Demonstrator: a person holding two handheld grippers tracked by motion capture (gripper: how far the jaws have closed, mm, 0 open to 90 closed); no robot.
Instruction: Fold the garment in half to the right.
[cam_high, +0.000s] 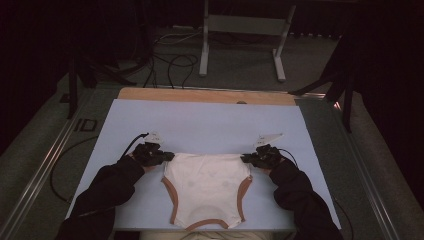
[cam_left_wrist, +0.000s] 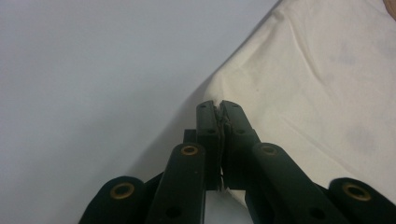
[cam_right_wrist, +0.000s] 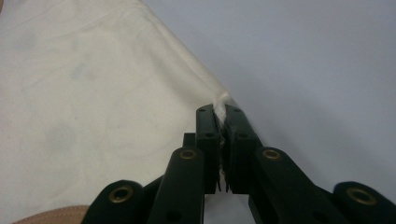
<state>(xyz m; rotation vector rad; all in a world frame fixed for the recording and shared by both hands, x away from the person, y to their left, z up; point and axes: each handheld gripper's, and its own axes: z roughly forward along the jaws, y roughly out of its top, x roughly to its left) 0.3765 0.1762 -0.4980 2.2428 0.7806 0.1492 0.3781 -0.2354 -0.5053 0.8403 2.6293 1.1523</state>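
A cream baby bodysuit (cam_high: 207, 187) with tan trim lies flat on the pale blue mat (cam_high: 200, 125), near the front edge. My left gripper (cam_high: 167, 156) is shut on its upper left corner; the left gripper view has cream cloth (cam_left_wrist: 308, 84) pinched between the jaws of that gripper (cam_left_wrist: 218, 105). My right gripper (cam_high: 246, 159) is shut on the upper right corner, and in the right gripper view a tuft of cloth (cam_right_wrist: 93, 93) pokes out past that gripper's tips (cam_right_wrist: 220, 109). The top edge of the garment is stretched straight between the two.
The mat covers a wooden table (cam_high: 205, 95) whose far edge shows bare. Beyond it stand a white metal frame (cam_high: 240, 30) and loose black cables (cam_high: 170, 65) on the floor. Dark tripod legs (cam_high: 340, 80) stand at the right, metal rails (cam_high: 40, 165) run along the left.
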